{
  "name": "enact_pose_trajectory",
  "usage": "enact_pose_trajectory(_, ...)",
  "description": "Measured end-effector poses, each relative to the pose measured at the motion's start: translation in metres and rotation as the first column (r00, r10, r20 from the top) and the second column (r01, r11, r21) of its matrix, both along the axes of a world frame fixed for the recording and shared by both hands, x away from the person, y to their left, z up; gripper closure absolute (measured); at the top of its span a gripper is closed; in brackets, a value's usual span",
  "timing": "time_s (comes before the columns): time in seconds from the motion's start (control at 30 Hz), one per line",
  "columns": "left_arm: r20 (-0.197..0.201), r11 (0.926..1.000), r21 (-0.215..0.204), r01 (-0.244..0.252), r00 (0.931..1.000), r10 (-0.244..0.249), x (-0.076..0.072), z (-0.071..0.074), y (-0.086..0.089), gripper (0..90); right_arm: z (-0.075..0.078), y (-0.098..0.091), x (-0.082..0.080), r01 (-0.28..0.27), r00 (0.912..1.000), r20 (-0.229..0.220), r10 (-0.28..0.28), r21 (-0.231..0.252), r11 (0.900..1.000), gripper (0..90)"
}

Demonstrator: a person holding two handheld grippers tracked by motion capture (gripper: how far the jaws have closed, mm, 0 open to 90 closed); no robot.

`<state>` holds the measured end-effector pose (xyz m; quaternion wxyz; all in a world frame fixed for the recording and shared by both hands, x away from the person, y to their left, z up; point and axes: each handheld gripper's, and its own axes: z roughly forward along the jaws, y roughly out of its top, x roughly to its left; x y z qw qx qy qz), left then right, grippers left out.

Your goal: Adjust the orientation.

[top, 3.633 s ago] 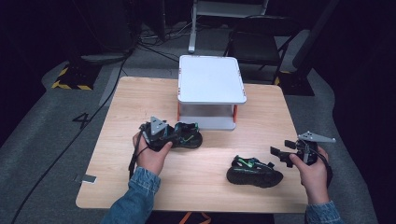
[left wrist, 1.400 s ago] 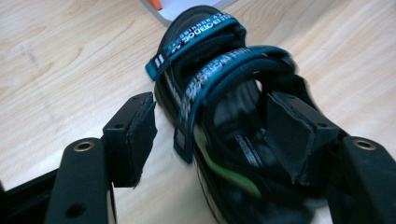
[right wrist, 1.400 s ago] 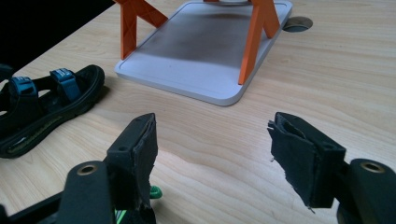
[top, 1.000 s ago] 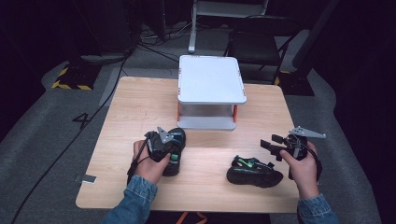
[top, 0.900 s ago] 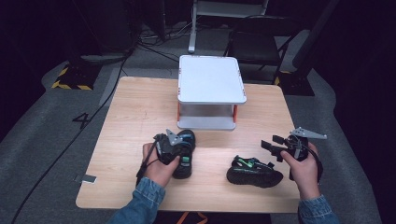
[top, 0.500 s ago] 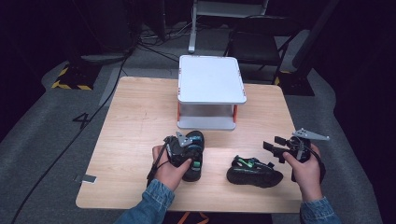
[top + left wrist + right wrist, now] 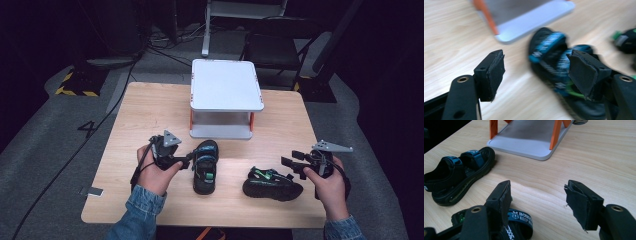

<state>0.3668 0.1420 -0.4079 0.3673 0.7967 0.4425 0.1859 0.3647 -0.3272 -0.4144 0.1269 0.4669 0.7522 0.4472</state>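
Observation:
A black sandal with blue straps (image 7: pixel 205 165) lies on the wooden table (image 7: pixel 150 110) in front of the white stand (image 7: pixel 225 90). My left gripper (image 7: pixel 187 161) is just left of it and open; its jaws have just been opening. In the left gripper view the blurred sandal (image 7: pixel 549 47) lies beyond the open left gripper (image 7: pixel 537 72), partly behind the right-hand pad (image 7: pixel 582 72). A second black sandal with green trim (image 7: pixel 272 183) lies to the right. My right gripper (image 7: pixel 291 161) hovers at its right end, open, its jaws just closing slightly with nothing between them.
The white stand's lower shelf (image 7: pixel 529 140) sits on orange legs, just beyond both sandals. In the right gripper view the blue-strapped sandal (image 7: pixel 459 177) lies at left and the second sandal's printed strap (image 7: pixel 520 218) passes under the left jaw. A chair and cables lie beyond the table.
My left hand carried the blue-strapped sandal rightward, set it down by the stand, let go and drew back to the left. The right hand stayed almost still.

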Motion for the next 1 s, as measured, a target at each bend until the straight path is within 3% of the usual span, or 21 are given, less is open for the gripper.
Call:
enact_pose_trajectory(0.13,-0.029,0.9988,0.017,-0.046,0.9985,0.047,0.006,-0.006,0.018,27.7,0.002,-0.004,-0.001,0.003,0.9999,-0.012,-0.003,-0.005,1.0,36.7)
enact_pose_trajectory(0.43,-0.068,0.9942,0.048,-0.096,0.9928,0.099,0.008,-0.016,0.046,25.6,-0.001,0.017,0.003,-0.097,0.993,-0.074,0.092,-0.069,0.9929,33.5)
enact_pose_trajectory(0.5,-0.07,0.9939,0.05,-0.098,0.9924,0.102,0.009,-0.018,0.047,25.6,-0.003,0.021,0.003,-0.127,0.9889,-0.088,0.12,-0.081,0.9886,32.9)
enact_pose_trajectory(0.67,-0.076,0.9941,0.057,-0.092,0.9925,0.096,0.008,-0.022,0.046,25.6,-0.009,0.026,0.007,-0.14,0.9854,-0.111,0.129,-0.09,0.9861,31.3)
enact_pose_trajectory(0.9,-0.077,0.996,0.058,-0.068,0.9944,0.073,0.009,-0.025,0.04,25.2,-0.03,0.043,0.01,-0.188,0.9707,-0.174,0.166,-0.119,0.9749,28.4)
enact_pose_trajectory(1.0,-0.083,0.9965,0.06,-0.058,0.9945,0.063,0.01,-0.027,0.037,24.8,-0.033,0.044,0.011,-0.174,0.9719,-0.178,0.154,-0.107,0.9789,26.2)
